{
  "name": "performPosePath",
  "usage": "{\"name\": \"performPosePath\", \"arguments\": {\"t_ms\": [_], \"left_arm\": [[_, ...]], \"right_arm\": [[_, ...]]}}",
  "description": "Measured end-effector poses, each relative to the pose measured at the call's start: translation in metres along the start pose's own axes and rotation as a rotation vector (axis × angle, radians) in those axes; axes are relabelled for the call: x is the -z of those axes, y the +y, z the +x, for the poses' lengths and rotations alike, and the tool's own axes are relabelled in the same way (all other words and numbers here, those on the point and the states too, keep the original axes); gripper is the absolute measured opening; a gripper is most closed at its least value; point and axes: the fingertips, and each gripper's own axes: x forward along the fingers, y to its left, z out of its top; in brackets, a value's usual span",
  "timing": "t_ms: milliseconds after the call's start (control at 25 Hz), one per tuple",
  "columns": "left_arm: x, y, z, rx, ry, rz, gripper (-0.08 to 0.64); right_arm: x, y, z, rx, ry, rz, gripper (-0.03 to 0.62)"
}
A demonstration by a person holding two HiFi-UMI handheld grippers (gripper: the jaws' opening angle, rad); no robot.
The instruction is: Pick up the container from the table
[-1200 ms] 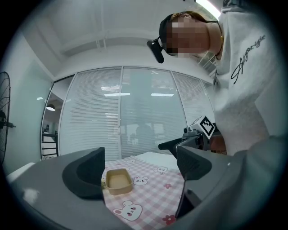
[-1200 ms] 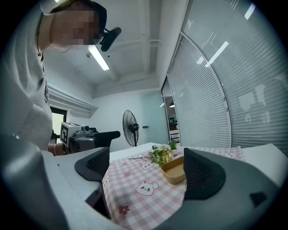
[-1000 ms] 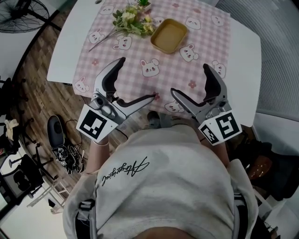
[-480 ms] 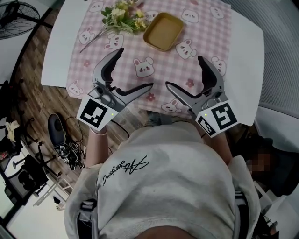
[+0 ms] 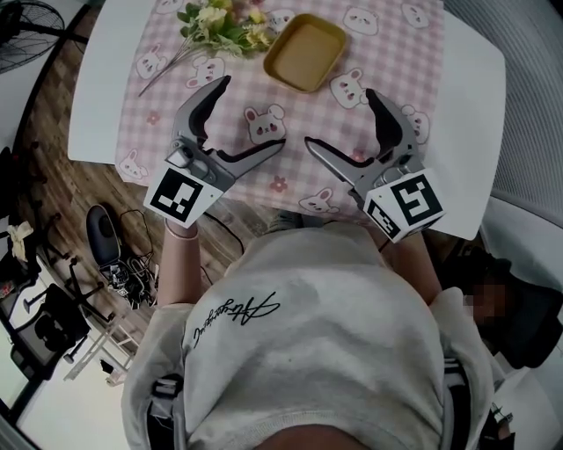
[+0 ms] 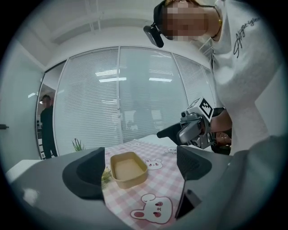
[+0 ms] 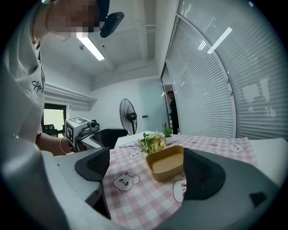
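The container (image 5: 305, 52) is a shallow, mustard-yellow tub with rounded corners, open-topped and empty. It sits upright and flat on the pink checked cloth (image 5: 264, 92) covering the surface (image 5: 466, 97), just beside some flowers (image 5: 220, 22).

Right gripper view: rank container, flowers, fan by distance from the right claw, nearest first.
From the right claw, open:
1. container, just ahead on the checked cloth.
2. flowers, behind the container, slightly left.
3. fan, beyond the table, farther left.

White table (image 5: 104, 83) carries a pink checked cloth (image 5: 310, 116).
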Motion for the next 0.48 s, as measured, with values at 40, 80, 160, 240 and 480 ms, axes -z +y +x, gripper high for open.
{"name": "performPosePath", "arguments": {"t_ms": [40, 80, 160, 240, 480], "left_arm": [[0.001, 0.001, 0.002, 0.002, -0.001, -0.005, 0.478], [0.003, 0.003, 0.004, 0.004, 0.003, -0.005, 0.479], [0.007, 0.006, 0.007, 0.007, 0.013, 0.000, 0.478], [0.012, 0.009, 0.012, 0.010, 0.021, -0.004, 0.478], [0.028, 0.022, 0.025, 0.022, 0.050, 0.002, 0.477]], "right_arm": [[0.002, -0.002, 0.003, -0.001, 0.007, 0.001, 0.497], [0.004, -0.003, 0.006, -0.001, 0.014, 0.000, 0.497], [0.008, -0.007, 0.012, -0.002, 0.030, 0.001, 0.497], [0.014, -0.012, 0.018, -0.001, 0.049, 0.004, 0.497], [0.030, -0.026, 0.036, 0.009, 0.097, 0.011, 0.497]]}}
